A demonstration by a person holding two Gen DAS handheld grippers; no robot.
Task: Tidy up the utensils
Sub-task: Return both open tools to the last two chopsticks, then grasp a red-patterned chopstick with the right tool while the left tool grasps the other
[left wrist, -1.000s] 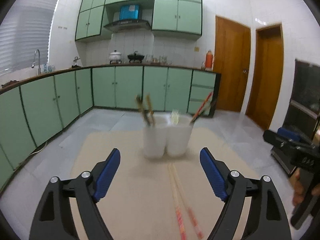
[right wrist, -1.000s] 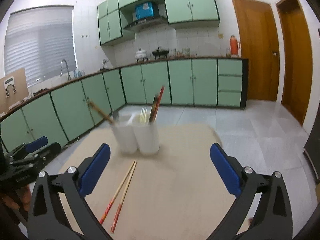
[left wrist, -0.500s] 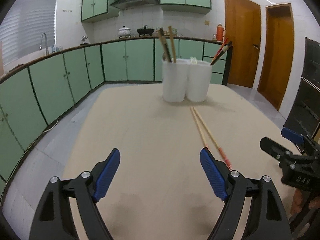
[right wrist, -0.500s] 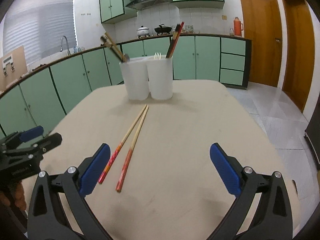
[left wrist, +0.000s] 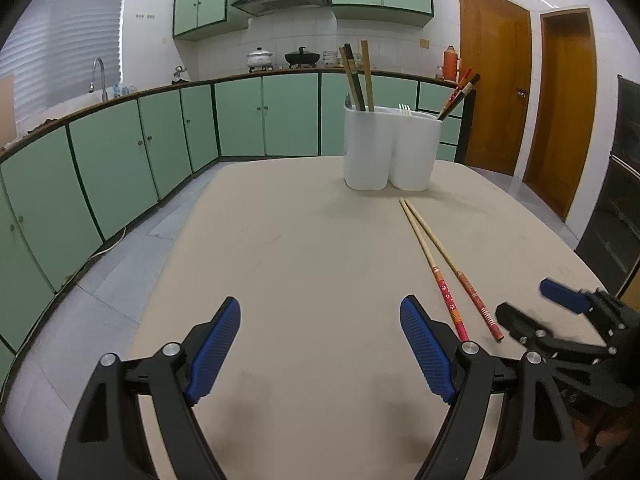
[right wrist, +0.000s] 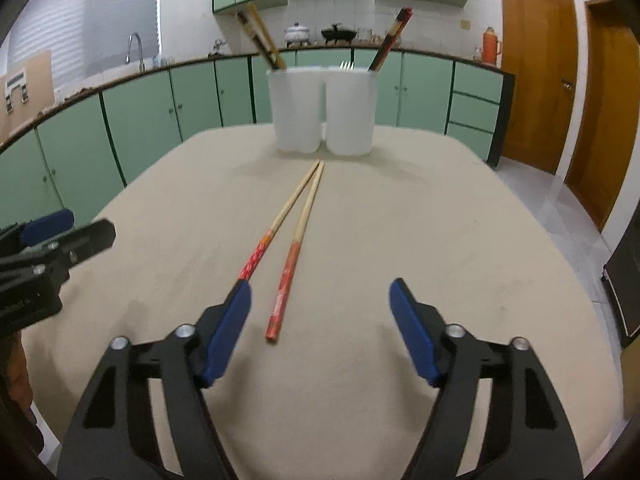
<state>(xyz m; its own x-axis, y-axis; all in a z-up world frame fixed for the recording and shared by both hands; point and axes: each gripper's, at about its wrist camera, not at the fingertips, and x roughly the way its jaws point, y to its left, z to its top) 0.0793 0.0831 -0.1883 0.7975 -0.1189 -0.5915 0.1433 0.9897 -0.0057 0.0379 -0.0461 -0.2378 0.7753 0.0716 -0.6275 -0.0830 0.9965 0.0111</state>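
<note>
Right wrist view: right gripper (right wrist: 320, 324), fingers wide and empty like the left gripper (left wrist: 320, 350), has dropped toward the chopsticks (right wrist: 294, 236) lying before the holder (right wrist: 322, 110), so pickup seems next.

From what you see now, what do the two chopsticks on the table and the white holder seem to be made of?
Chopsticks: probably bamboo or wood, pale matte shafts with red painted patterned ends. Holder: likely plastic, white, slightly translucent, smooth moulded walls.
</note>
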